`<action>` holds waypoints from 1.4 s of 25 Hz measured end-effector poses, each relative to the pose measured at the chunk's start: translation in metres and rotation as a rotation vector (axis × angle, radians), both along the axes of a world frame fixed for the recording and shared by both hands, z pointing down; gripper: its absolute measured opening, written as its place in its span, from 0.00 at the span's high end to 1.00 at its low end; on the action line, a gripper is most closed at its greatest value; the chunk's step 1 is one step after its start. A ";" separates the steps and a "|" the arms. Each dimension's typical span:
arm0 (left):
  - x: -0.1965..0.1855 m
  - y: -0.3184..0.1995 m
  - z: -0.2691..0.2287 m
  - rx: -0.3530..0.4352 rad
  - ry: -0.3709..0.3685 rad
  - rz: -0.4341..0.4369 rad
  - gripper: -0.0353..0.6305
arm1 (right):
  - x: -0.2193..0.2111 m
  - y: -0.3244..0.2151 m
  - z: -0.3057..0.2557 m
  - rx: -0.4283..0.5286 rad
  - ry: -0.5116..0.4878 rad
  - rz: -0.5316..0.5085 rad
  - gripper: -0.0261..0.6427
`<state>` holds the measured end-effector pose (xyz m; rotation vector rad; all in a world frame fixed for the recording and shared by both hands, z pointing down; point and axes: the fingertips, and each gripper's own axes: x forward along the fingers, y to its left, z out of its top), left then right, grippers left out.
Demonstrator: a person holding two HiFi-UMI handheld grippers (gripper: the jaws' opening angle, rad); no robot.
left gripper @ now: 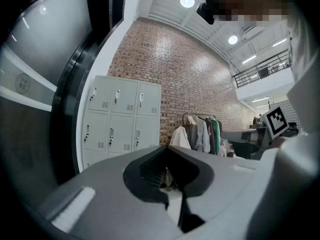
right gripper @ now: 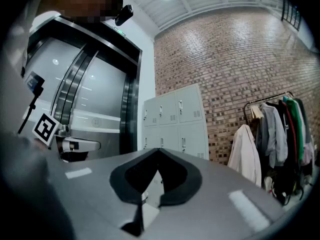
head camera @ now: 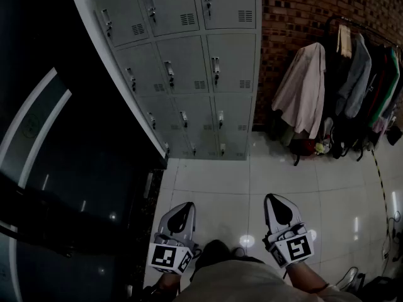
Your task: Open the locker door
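Observation:
A grey bank of lockers (head camera: 182, 61) stands against the wall ahead, three columns wide, every door shut, each with a small handle. It also shows in the left gripper view as the lockers (left gripper: 122, 119) and in the right gripper view as the lockers (right gripper: 175, 124). My left gripper (head camera: 182, 207) and right gripper (head camera: 277, 200) are low in the head view, far short of the lockers, over the tiled floor. The left gripper (left gripper: 166, 147) has its jaws together and holds nothing. The right gripper (right gripper: 157, 150) is likewise shut and empty.
A clothes rack (head camera: 340, 87) with several hanging coats stands to the right of the lockers against a brick wall (head camera: 296, 5). A dark glass and metal wall (head camera: 63, 137) runs along the left. Pale floor tiles (head camera: 220, 181) lie between me and the lockers.

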<state>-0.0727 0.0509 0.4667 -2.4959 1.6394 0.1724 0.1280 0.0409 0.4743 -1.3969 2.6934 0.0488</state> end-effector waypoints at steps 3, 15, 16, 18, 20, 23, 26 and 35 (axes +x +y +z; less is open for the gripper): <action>-0.001 -0.014 0.006 -0.013 0.009 0.000 0.86 | 0.002 -0.011 0.001 0.000 -0.022 0.003 0.96; -0.023 -0.136 0.027 -0.020 0.029 0.031 0.86 | -0.015 -0.121 0.023 -0.031 0.007 0.053 0.96; -0.025 -0.150 0.028 -0.018 0.029 0.033 0.86 | -0.018 -0.133 0.024 -0.035 0.008 0.058 0.96; -0.033 -0.181 0.026 -0.014 0.028 0.037 0.86 | -0.028 -0.162 0.026 -0.043 0.009 0.069 0.96; -0.045 -0.215 0.022 -0.005 0.029 0.044 0.86 | -0.042 -0.196 0.026 -0.045 0.010 0.073 0.96; -0.066 -0.261 0.014 0.002 0.036 0.057 0.86 | -0.065 -0.245 0.020 -0.039 0.003 0.079 0.96; -0.082 -0.303 0.005 0.013 0.030 0.081 0.87 | -0.084 -0.287 0.015 -0.036 0.001 0.094 0.96; -0.133 -0.393 0.016 -0.021 0.030 0.118 0.86 | -0.142 -0.380 0.022 -0.053 -0.009 0.106 0.96</action>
